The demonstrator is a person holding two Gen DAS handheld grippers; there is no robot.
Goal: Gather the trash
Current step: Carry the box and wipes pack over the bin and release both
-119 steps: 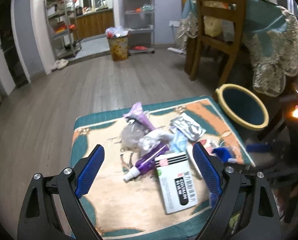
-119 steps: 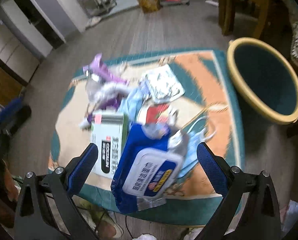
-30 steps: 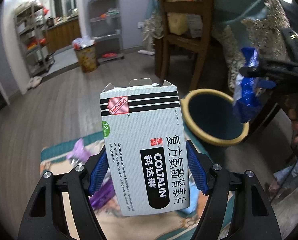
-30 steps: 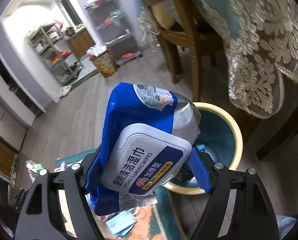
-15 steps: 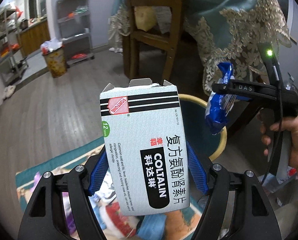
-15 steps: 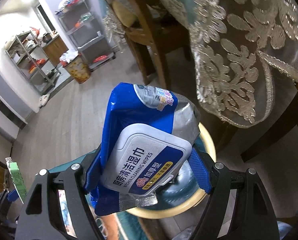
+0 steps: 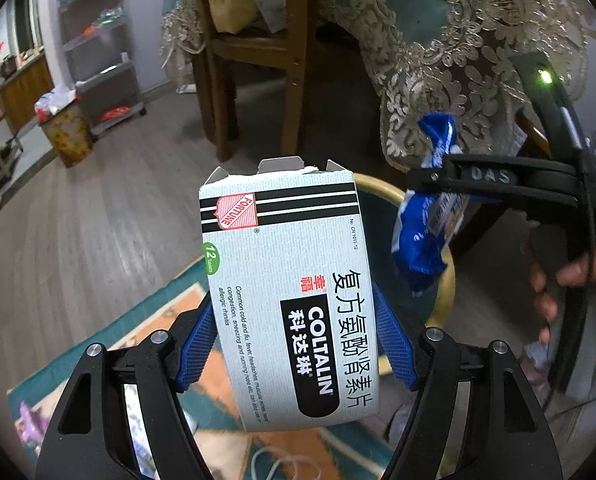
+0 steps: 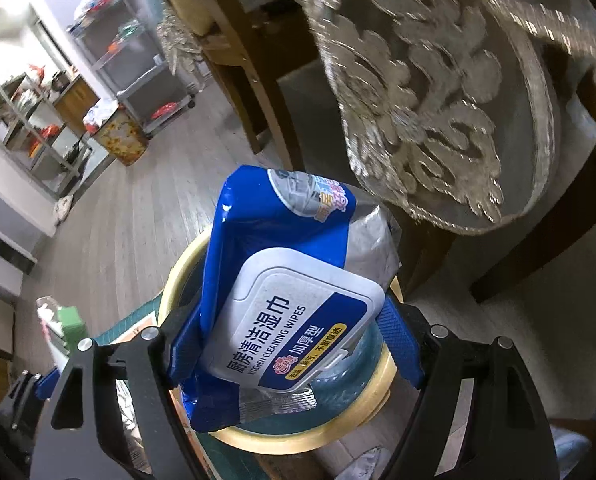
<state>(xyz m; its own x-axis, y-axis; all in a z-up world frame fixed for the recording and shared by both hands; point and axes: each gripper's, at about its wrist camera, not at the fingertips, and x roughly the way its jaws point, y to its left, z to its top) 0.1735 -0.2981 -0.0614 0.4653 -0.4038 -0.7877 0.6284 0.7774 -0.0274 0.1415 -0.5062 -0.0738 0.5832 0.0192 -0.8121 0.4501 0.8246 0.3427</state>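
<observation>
My left gripper [image 7: 293, 344] is shut on a white Coltalin medicine box [image 7: 289, 296], held upright in front of the yellow-rimmed teal bin [image 7: 444, 284]. My right gripper [image 8: 293, 344] is shut on a blue pack of kitchen cleaning wipes [image 8: 285, 280] and holds it right over the bin [image 8: 362, 412]. In the left wrist view the right gripper [image 7: 438, 184] comes in from the right with the wipes pack [image 7: 426, 228] hanging over the bin, a hand [image 7: 558, 292] on its handle. The box's green side [image 8: 71, 324] shows at the left of the right wrist view.
A patterned mat [image 7: 97, 344] with loose trash lies left of the bin. Beyond the bin are a wooden chair [image 7: 253, 52] and a table with a lace-edged cloth [image 8: 438, 92]. A second full bin [image 7: 63, 132] and metal shelves [image 7: 97, 48] stand far across the wooden floor.
Both grippers have lifted their items off the mat and swung toward the bin. Over the last second the right one has come down over the bin mouth and the left has drawn close.
</observation>
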